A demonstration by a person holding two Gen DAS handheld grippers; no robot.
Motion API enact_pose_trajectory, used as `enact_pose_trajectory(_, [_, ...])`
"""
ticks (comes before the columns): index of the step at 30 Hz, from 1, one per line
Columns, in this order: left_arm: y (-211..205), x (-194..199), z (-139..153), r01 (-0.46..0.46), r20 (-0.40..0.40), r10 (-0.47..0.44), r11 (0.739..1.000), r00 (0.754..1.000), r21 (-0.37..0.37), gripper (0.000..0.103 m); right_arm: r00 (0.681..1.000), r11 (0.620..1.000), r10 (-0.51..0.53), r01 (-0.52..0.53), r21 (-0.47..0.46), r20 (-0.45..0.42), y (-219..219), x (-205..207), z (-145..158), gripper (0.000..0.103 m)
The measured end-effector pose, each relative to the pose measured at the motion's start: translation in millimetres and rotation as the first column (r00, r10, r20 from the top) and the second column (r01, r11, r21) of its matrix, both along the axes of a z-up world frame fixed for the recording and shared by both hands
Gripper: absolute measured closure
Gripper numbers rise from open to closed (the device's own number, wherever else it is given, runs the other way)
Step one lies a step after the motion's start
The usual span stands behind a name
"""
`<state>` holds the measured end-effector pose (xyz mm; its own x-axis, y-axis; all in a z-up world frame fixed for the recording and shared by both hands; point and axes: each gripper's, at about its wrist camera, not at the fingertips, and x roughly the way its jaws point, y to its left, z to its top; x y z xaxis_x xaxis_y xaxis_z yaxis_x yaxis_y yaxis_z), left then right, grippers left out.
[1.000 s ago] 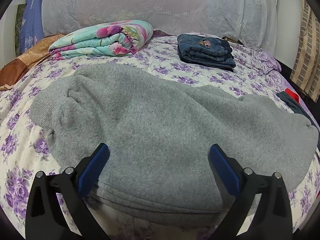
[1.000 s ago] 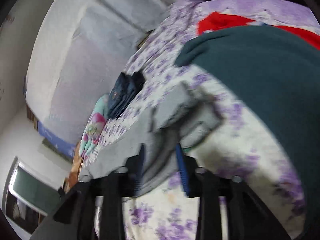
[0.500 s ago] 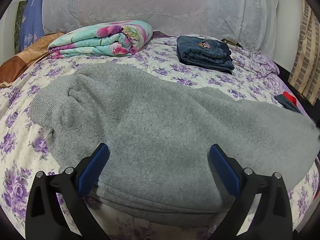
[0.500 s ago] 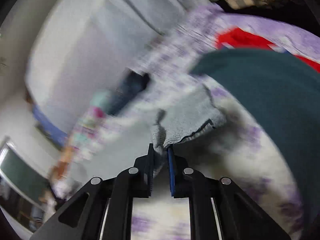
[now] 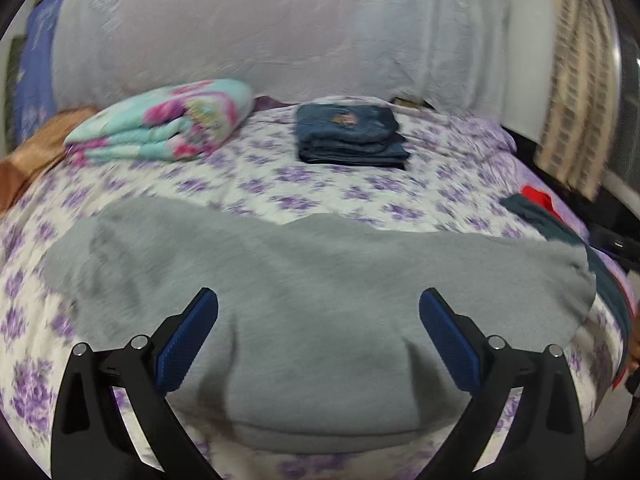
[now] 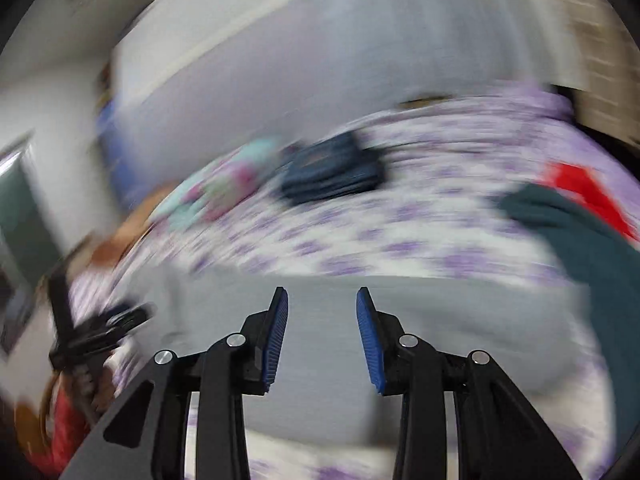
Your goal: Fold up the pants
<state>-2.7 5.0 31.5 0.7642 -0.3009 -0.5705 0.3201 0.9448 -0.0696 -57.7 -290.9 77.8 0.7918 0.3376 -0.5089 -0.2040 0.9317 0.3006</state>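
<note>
pants (image 5: 320, 320), grey and folded over, lie flat beneath both tools, left (image 5: 319, 336) and right (image 6: 322, 340), each open and empty.

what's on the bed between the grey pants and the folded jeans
Only bare floral bedsheet separates the grey pants from the folded jeans; it shows best in the left wrist view.

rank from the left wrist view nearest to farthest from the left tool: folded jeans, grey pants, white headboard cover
1. grey pants, spread on the bed right under the left tool.
2. folded jeans, farther up the bed, slightly right of centre.
3. white headboard cover, behind everything at the bed's head.
</note>
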Motion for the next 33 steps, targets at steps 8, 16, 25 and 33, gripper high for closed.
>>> enact_pose_trajectory(8, [9.6, 21.2, -52.1, 0.011, -0.222, 0.022, 0.989, 0.975, 0.146, 0.004, 0.953, 0.992, 0.125, -0.126, 0.014, -0.275, 65.8, 99.7, -82.9, 0.062])
enact_pose_trajectory(16, [3.9, 4.9, -8.2, 0.023, -0.093, -0.017, 0.998, 0.996, 0.057, 0.005, 0.966, 0.986, 0.154, -0.135, 0.100, -0.206, 69.1, 91.8, -41.1, 0.059])
enact_pose_trajectory(25, [8.1, 28.2, -50.4, -0.048, -0.184, 0.071, 0.991, 0.980, 0.127, 0.005, 0.909, 0.968, 0.248, -0.246, 0.048, -0.334, 158.3, 177.6, -60.4, 0.082])
enact_pose_trajectory(33, [4.8, 23.9, -48.1, -0.058, -0.156, 0.083, 0.986, 0.984, 0.156, 0.004, 0.948, 0.965, 0.220, -0.178, 0.193, -0.230, 115.5, 168.5, -39.9, 0.076])
